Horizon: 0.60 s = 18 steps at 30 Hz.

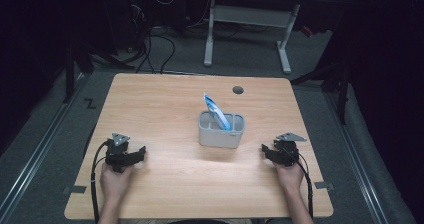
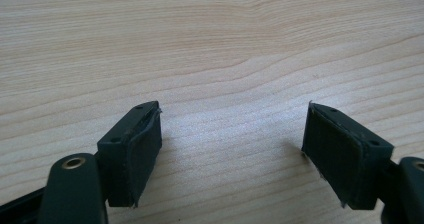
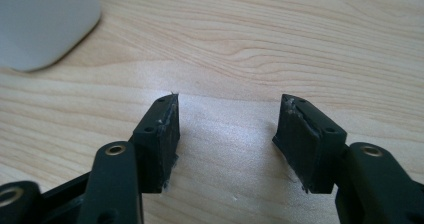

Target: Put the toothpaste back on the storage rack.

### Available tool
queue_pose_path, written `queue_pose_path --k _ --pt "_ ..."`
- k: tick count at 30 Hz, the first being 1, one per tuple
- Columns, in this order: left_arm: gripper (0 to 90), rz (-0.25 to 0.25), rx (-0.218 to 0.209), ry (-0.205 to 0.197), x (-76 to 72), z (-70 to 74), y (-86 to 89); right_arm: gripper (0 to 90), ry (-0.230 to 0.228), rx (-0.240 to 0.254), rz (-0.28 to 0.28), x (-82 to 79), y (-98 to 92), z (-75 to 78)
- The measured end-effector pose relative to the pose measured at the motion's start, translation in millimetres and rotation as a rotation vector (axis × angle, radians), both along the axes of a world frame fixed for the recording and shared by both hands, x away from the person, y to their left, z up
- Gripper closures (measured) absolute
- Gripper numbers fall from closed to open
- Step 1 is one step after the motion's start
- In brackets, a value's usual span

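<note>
My left gripper [image 1: 144, 153] rests low over the wooden table [image 1: 165, 184], its jaws spread wide with only bare wood grain between them. My right gripper [image 1: 263, 150] sits across from it, jaws apart too and gripping nothing. Between the two, nearer my right, stands the grey two-compartment holder [image 1: 220, 135], a blue-and-white tube [image 1: 216, 111] leaning upright in one compartment.

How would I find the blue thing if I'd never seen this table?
Look at the wooden table. Near its middle, between the two grippers, stands a grey holder. The blue-and-white packet leans inside it, sticking up above the rim; it is the one brightly coloured thing on the table.
</note>
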<state>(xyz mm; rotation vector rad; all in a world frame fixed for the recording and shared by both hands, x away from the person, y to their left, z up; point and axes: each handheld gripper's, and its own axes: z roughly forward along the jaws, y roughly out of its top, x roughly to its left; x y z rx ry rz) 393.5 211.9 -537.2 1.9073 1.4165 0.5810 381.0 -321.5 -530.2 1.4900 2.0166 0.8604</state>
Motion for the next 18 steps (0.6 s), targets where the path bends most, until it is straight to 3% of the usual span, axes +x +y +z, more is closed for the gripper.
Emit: queue_pose_path --k 3,5,18 --pt "24.0 0.000 -0.002 0.000 0.0 0.0 0.2 41.2 -0.017 -0.033 0.006 -1.6 3.5 0.0" --pt "23.9 -0.001 -0.002 0.001 -0.1 0.1 0.4 37.6 0.004 0.002 0.007 0.0 0.7 -0.1" --pt "24.0 0.003 -0.012 -0.001 0.0 -0.1 1.2 36.6 0.002 -0.005 0.002 -0.5 2.1 -0.3"
